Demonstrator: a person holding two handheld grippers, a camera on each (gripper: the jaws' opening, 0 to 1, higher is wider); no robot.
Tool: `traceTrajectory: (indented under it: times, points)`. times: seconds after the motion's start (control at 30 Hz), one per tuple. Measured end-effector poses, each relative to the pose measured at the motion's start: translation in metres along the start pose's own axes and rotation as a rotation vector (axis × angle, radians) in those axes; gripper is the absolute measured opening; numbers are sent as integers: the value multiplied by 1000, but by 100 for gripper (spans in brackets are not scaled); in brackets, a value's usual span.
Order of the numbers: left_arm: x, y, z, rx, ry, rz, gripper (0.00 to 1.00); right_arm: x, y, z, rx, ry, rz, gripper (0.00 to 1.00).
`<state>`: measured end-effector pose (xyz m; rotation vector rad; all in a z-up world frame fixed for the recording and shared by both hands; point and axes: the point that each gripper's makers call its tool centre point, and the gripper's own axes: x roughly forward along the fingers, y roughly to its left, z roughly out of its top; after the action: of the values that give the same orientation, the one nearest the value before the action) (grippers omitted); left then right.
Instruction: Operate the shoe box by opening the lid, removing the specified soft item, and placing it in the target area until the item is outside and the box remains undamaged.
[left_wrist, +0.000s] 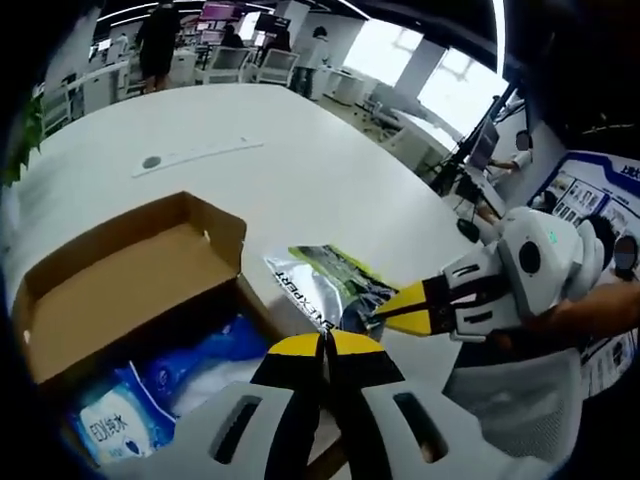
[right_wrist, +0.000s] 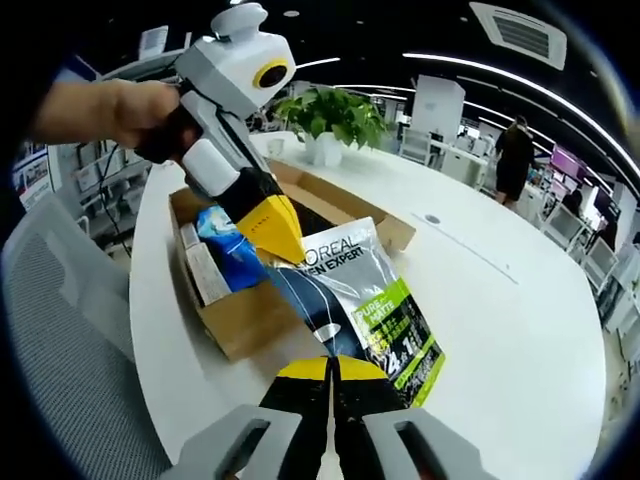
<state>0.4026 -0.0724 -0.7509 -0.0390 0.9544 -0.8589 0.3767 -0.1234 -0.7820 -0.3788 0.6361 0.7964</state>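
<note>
An open cardboard shoe box (left_wrist: 120, 290) stands on the white table (left_wrist: 260, 140), its lid folded back. A blue-and-white soft pack (left_wrist: 130, 420) lies inside. A silver, green and black L'Oreal Men Expert pouch (left_wrist: 320, 285) rests just outside the box (right_wrist: 245, 320). My right gripper (right_wrist: 330, 368) is shut on the near edge of the pouch (right_wrist: 375, 290), and it enters the left gripper view from the right (left_wrist: 380, 318). My left gripper (left_wrist: 325, 342) is shut, its yellow tips (right_wrist: 285, 250) at the pouch's far corner by the box wall. I cannot tell whether it pinches the pouch.
A potted plant (right_wrist: 335, 115) stands at the table's far end beyond the box. A grey mesh chair (right_wrist: 60, 340) sits at the table edge. A small round port (left_wrist: 151, 161) is set in the table top. People and desks are far behind.
</note>
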Motion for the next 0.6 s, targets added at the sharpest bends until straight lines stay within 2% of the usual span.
traceTrajectory:
  times: [0.6]
  points:
    - [13, 2, -6, -44, 16, -4, 3, 5, -1, -15, -29, -8, 25, 0]
